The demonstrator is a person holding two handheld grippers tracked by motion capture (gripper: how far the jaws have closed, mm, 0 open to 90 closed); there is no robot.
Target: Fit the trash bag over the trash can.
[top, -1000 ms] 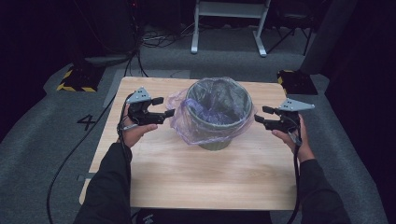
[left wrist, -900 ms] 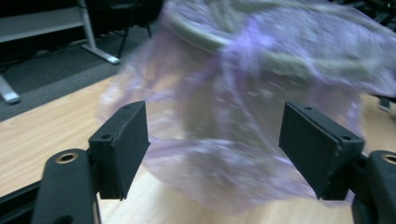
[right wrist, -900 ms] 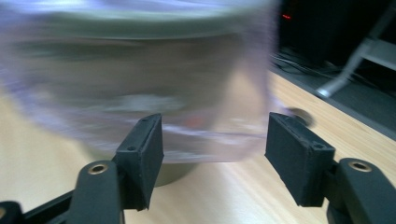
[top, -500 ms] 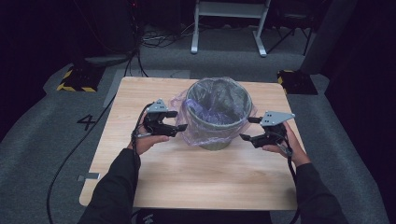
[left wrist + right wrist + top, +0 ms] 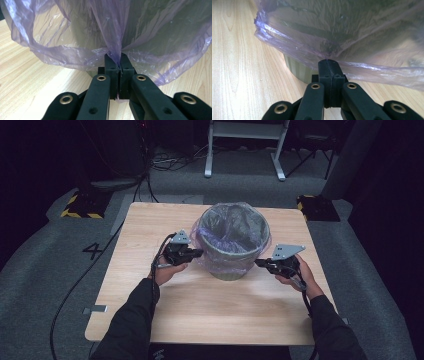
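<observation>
A grey-green waste bin [image 5: 231,265] stands mid-table, lined with a thin purple plastic bag [image 5: 218,238] whose skirt hangs over the rim. At the bin's left side my left gripper [image 5: 199,253] is shut on a pinched fold of the bag [image 5: 75,30]; the film runs down between the closed jaws [image 5: 115,57]. On the bin's right side my right gripper [image 5: 258,263] is low, with its jaws [image 5: 328,62] closed on the bag's lower hem [image 5: 342,32]. The bin's ribbed base [image 5: 297,68] shows under the film.
The wooden table [image 5: 150,225] has bare surface in front of and behind the bin. A black cable [image 5: 75,290] trails off the left edge to the grey floor. A yellow-black striped block [image 5: 80,206] and a white stand [image 5: 245,145] sit beyond the table.
Both grippers have moved inward and lower along the bin's sides, from beside the rim to the bag's hanging skirt, and now pinch the film.
</observation>
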